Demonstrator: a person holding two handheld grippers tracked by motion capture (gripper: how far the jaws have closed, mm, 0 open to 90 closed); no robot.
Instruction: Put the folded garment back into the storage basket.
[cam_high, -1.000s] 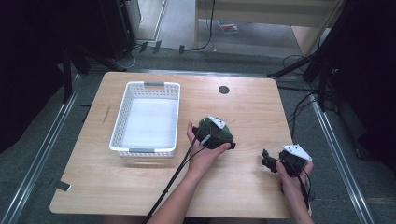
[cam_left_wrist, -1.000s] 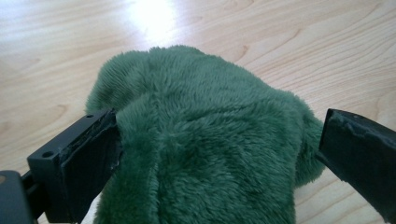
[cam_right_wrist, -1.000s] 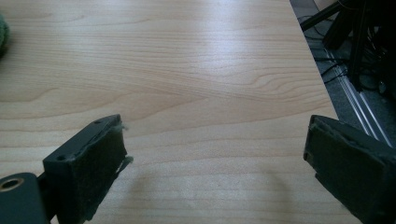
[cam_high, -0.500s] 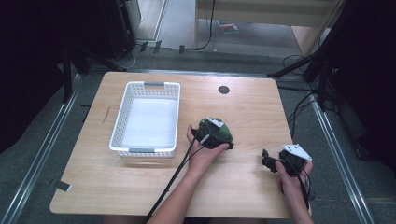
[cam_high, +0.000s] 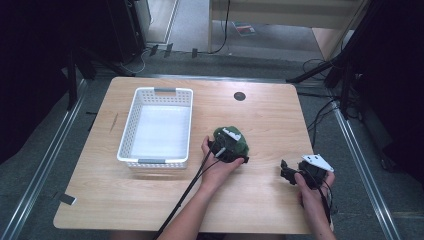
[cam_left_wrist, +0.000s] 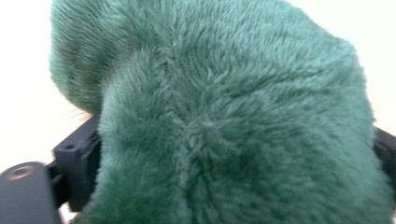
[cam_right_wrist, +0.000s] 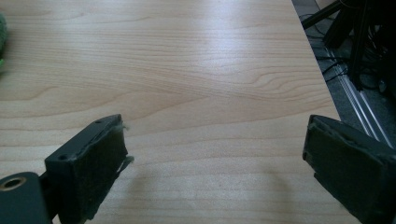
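Left of centre in the high view, a white slatted basket (cam_high: 156, 127) stands on the wooden table (cam_high: 150, 210) with nothing inside it. Just right of the basket's lower corner, near the middle of the frame, the green plush toy (cam_high: 239, 142) lies under the left gripper (cam_high: 227, 148). In the left gripper view the plush (cam_left_wrist: 224, 121) fills the space between the jaws, which have just been closing in and now press into its fur on both sides. Its shape is a rounded lump; which way it points, or where its long axis runs, cannot be told. At the lower right of the high view the right gripper (cam_high: 292, 172) rests over bare table, jaws wide apart, well away from the toy.
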